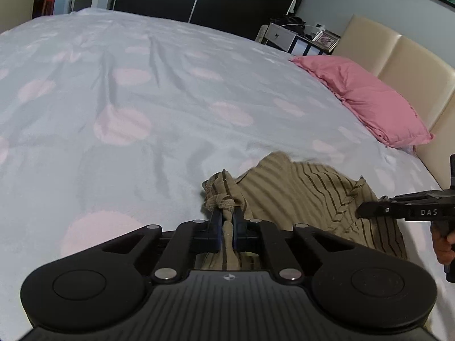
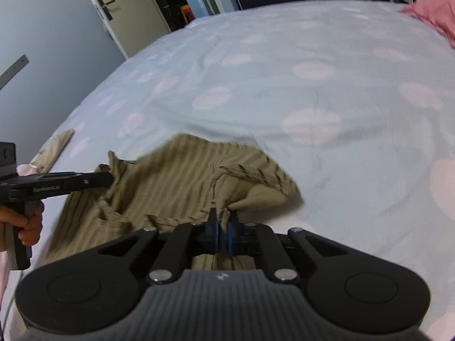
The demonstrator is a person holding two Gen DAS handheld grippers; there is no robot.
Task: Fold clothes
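A tan garment with thin dark stripes (image 1: 307, 196) lies bunched on the near part of the bed. My left gripper (image 1: 227, 216) is shut on a rolled, hemmed edge of it at the garment's left side; cloth runs down between the two pads. In the right wrist view the same striped garment (image 2: 176, 179) spreads to the left, and my right gripper (image 2: 222, 218) is shut on a fold of it near its right corner. Each gripper shows in the other's view: the right gripper (image 1: 369, 209) at the garment's right edge, the left gripper (image 2: 99, 182) at its left edge.
The bed's pale blue cover with pink dots (image 1: 170, 99) stretches far ahead. A pink pillow (image 1: 366, 99) lies against the cream headboard (image 1: 412, 56) at right. A bedside unit with a picture frame (image 1: 301, 38) stands behind. A door (image 2: 125, 11) is far left. A hand (image 2: 25, 221) holds the left tool.
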